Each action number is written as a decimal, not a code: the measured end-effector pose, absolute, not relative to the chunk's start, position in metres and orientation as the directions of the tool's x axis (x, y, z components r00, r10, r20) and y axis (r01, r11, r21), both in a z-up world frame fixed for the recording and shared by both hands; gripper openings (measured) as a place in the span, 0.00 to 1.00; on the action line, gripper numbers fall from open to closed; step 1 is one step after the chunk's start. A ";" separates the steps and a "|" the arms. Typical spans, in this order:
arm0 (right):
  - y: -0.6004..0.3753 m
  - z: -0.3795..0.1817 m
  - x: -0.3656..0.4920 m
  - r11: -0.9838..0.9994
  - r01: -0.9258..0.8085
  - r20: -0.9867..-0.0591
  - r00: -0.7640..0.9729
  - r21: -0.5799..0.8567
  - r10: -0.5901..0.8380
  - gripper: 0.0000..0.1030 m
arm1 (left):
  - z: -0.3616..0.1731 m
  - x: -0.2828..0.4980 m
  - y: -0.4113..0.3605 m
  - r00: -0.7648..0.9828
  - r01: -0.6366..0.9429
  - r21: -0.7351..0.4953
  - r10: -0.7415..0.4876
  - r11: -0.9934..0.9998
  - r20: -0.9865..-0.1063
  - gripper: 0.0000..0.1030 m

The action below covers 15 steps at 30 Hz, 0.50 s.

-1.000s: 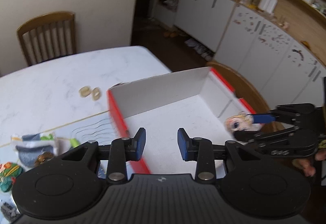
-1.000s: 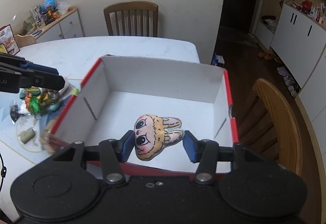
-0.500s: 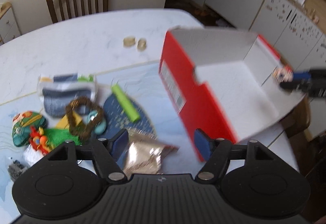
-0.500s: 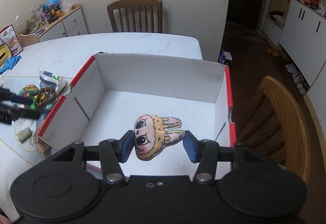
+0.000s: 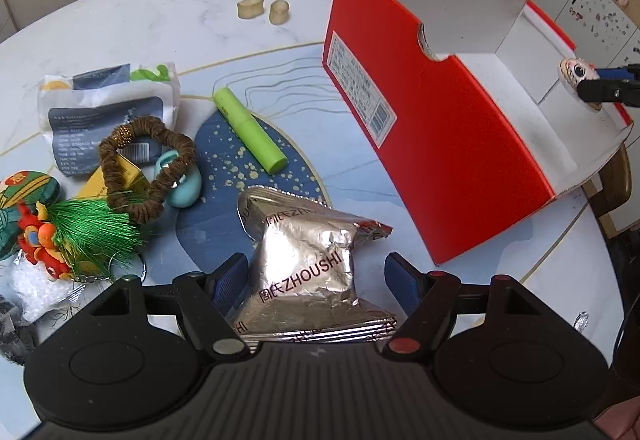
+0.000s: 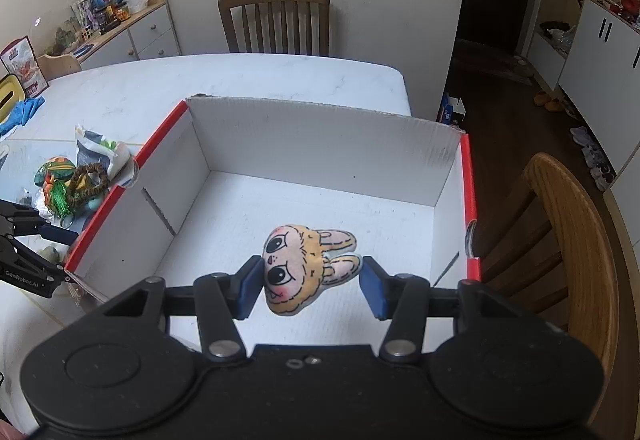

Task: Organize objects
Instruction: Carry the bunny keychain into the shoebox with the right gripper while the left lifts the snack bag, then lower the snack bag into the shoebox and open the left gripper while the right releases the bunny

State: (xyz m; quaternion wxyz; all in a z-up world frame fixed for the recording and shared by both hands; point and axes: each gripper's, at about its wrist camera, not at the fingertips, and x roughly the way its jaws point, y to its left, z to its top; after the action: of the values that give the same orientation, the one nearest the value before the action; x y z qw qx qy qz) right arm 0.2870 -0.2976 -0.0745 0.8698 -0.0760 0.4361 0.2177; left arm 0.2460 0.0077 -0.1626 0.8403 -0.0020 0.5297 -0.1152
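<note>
Left wrist view: your left gripper (image 5: 316,280) straddles the silver pouch (image 5: 306,264), fingers apart.
Right gripper (image 6: 308,286) clamps the bunny plush (image 6: 298,260) over the box (image 6: 312,136), at 12 o'clock.

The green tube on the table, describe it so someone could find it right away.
Start at the red box on the table. On the blue mat beside its labelled side lies the green tube, slanted. It is the only smooth, plain stick there, beyond the crinkled silver packet.

Wooden chairs (image 6: 276,20) flank a white marble tabletop (image 5: 160,20), with white cabinets (image 6: 600,40) and scattered shoes (image 6: 592,156) beyond.
</note>
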 end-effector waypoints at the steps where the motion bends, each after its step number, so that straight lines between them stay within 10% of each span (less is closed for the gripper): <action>1: -0.297 -0.075 0.287 0.894 -0.445 -0.793 0.524 0.056 0.311 0.49 | -0.163 0.245 0.007 0.416 0.193 -0.115 -0.187 0.974 -0.890 0.70; 6: -0.298 -0.076 0.286 0.895 -0.443 -0.796 0.521 0.057 0.308 0.49 | -0.164 0.245 0.010 0.422 0.171 -0.097 -0.162 0.981 -0.892 0.47; 15: -0.298 -0.077 0.285 0.893 -0.447 -0.795 0.521 0.056 0.311 0.49 | -0.142 0.243 0.013 0.446 0.122 -0.093 -0.138 0.988 -0.884 0.41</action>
State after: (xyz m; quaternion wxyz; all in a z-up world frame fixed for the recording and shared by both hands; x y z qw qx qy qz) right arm 0.2848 -0.2985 -0.0766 0.8686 -0.0775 0.4380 0.2181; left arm 0.2428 0.0132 -0.1421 0.8503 -0.0077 0.5206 -0.0764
